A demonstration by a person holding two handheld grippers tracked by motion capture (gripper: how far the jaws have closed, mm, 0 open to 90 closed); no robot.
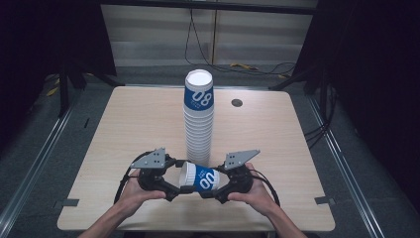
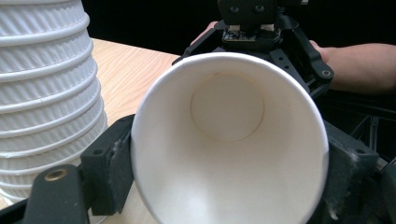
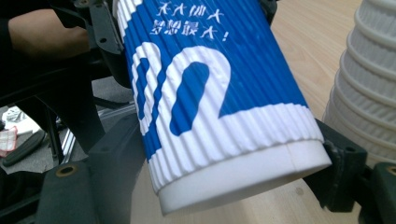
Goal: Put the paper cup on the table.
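Left gripper (image 1: 171,191) pinches the rim end of the blue-and-white paper cup (image 1: 200,178); the cup lies sideways above the near table (image 1: 124,129) edge, in front of the tall cup stack (image 1: 199,119). Right gripper (image 1: 212,192) pinches the base end. Risk: both jaw pairs squeezing thin paper, so the rim could crush or the base slip; a sideways swing could topple the stack.
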